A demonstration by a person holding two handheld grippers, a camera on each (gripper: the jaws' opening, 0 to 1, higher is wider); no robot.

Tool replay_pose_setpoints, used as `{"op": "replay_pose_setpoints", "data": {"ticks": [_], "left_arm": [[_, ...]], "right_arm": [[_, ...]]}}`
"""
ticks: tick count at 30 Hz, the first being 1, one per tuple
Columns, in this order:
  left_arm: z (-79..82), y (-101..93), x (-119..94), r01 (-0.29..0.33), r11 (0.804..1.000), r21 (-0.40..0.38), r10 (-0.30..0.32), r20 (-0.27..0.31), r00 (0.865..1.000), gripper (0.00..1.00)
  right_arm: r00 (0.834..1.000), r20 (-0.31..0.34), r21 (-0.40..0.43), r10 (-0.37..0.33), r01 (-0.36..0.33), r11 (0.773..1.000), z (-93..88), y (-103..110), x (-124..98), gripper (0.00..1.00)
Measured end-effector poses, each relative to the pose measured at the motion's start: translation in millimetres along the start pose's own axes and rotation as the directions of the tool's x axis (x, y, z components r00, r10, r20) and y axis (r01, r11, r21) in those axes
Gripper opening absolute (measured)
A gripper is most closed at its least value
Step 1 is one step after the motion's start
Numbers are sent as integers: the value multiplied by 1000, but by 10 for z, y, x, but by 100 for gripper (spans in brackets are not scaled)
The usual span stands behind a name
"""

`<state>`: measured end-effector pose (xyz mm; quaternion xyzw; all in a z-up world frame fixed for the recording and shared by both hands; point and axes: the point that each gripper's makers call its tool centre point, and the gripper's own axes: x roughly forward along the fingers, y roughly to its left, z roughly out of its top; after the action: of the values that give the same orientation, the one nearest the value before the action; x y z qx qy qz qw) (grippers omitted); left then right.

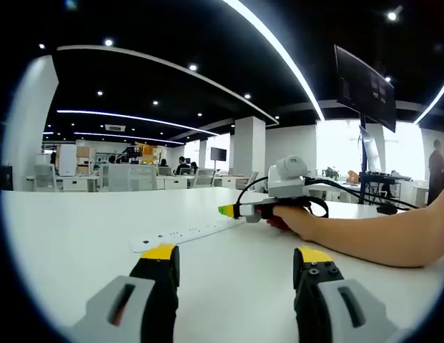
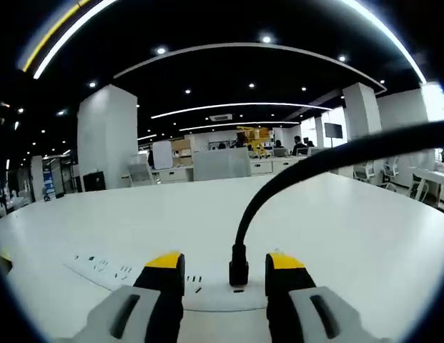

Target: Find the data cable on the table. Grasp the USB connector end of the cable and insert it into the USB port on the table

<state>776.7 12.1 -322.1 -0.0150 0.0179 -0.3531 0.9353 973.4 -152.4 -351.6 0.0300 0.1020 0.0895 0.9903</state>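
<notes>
the right claw (image 2: 223, 263) stands apart, its yellow-tipped jaws on either side of the black usb connector (image 2: 238, 273) and clear of it. the connector stands upright on the white power strip (image 2: 100, 268), and its glossy black data cable (image 2: 307, 166) arcs away toward 2 o'clock. the strip lies on the white bench (image 2: 350, 236). the left claw (image 1: 237, 254) is also apart, over the bench, with a hand (image 1: 300, 218) at 1 o'clock.

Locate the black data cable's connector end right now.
In the right gripper view, the black data cable's connector end stands upright on the long white power strip, low centre, between the right gripper and its yellow-tipped jaws, nearer the right-hand one.
</notes>
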Motion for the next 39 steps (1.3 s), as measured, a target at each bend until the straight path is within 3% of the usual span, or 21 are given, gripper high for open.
{"op": "replay_pose_setpoints", "data": {"ticks": [26,39], "left_arm": [[-3,-3,2,1,1000,-1,-1,1,1000,64],[23,29,4,-10,1000,-6,10,8,1000,64]], "right_arm": [[999,34,-41,-9,10,999,51,24,-63,49],[998,66,-39,-4,7,999,107,80,-211,49]]}}
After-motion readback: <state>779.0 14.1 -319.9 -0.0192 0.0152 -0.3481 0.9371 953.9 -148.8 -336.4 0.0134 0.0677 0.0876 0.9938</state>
